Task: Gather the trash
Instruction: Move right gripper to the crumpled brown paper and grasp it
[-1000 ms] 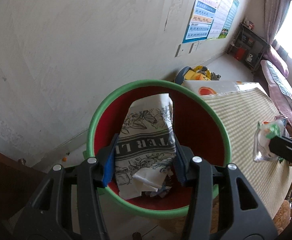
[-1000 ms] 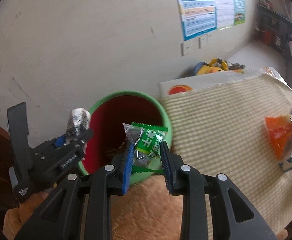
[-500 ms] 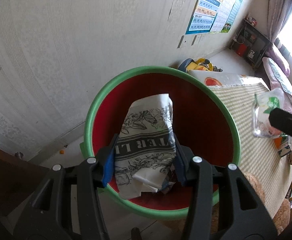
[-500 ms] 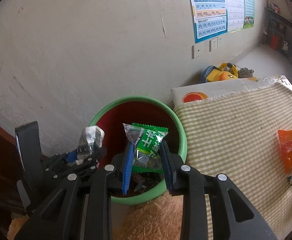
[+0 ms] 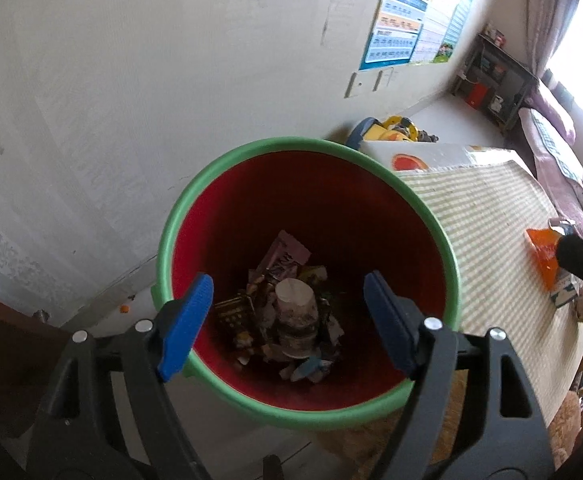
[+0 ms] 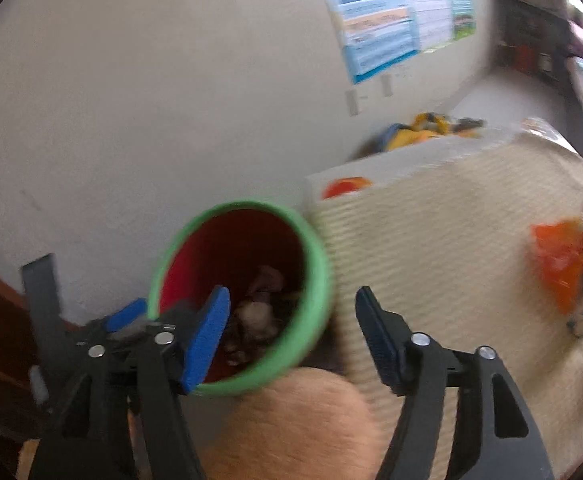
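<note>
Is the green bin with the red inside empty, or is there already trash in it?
Not empty. The bin holds a pile of wrappers and crumpled packaging at its bottom, filling only the lowest part; most of the red inner wall shows bare above it.

I'm seeing a bin (image 5: 427,216) showing a green rim and a red inside in the middle of the frame. Both grippers, left gripper (image 5: 287,320) and right gripper (image 6: 291,332), are showing black arms with blue pads. To the right, a mat (image 5: 491,216) is showing fine green-and-cream checks, carrying an orange wrapper (image 6: 563,264). A blue-bordered poster (image 5: 403,32) is hanging upper right on the off-white wall (image 5: 131,80).
</note>
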`<state>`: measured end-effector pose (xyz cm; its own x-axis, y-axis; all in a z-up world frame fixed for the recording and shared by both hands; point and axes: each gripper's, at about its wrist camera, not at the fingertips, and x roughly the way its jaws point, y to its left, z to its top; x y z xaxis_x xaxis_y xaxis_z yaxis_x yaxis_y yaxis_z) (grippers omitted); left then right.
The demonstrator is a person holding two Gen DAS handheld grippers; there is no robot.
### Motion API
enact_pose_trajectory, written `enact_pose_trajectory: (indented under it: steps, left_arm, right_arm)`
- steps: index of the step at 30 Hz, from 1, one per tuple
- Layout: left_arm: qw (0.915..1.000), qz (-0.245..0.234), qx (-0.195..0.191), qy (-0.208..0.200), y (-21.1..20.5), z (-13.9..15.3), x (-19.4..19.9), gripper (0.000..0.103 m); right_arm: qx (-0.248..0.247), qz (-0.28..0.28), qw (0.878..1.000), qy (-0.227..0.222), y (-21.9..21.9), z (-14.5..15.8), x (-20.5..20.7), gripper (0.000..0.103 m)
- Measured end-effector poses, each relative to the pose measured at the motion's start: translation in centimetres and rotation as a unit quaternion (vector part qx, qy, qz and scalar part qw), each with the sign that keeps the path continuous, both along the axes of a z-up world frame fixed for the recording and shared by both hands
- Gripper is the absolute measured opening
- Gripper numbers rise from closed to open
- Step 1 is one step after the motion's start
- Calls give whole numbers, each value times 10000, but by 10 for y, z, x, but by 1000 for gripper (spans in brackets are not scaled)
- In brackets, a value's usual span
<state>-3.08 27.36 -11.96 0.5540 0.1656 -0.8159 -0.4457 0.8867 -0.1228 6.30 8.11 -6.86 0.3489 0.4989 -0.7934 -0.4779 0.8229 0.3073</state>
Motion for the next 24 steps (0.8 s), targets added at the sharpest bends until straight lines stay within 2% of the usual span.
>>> enact_pose_trajectory:
  steps: [2, 5, 7, 9, 11, 14, 15, 18, 19, 20, 21, 24]
  left_arm:
    - [10000, -69, 41, 22, -7, 2, 3, 75]
    - [9998, -158, 75, 31, -17, 4, 6, 75]
    - [9996, -231, 136, 37, -25, 7, 8, 75]
    - [9993, -317, 202, 50, -33, 10, 10, 75]
    - [9987, -426, 270, 77, -43, 12, 13, 75]
    - [9976, -601, 323, 119, -62, 15, 19, 75]
    - [9971, -667, 337, 128, -68, 17, 21, 75]
    - [9946, -930, 446, 117, -95, 25, 25, 75]
    - [9934, -1033, 493, 106, -104, 28, 27, 75]
    - [9919, -1144, 537, 94, -114, 31, 28, 75]
    - [9909, -1225, 555, 93, -123, 33, 30, 75]
    - [9871, -1526, 480, 90, -151, 37, 39, 75]
  right_arm:
    - [-185, -438, 9989, -3, -38, -8, 8, 65]
    - [-376, -1339, 9902, 135, -111, -22, 24, 65]
    - [-527, -1989, 9786, 76, -161, -24, 33, 65]
    - [-843, -2663, 9601, -151, -211, -22, 41, 65]
    - [-1082, -3215, 9404, -237, -252, -22, 49, 72]
    - [-1144, -3753, 9197, -133, -302, -34, 63, 81]
    - [-1201, -3821, 9163, -69, -311, -39, 69, 82]
    - [-1253, -3815, 9154, 287, -333, -64, 87, 81]
    - [-1201, -3764, 9175, 446, -339, -74, 92, 73]
    - [-1166, -3724, 9190, 559, -342, -81, 92, 56]
    - [-1072, -3675, 9218, 613, -344, -84, 89, 54]
    - [-672, -3550, 9321, 273, -347, -69, 62, 48]
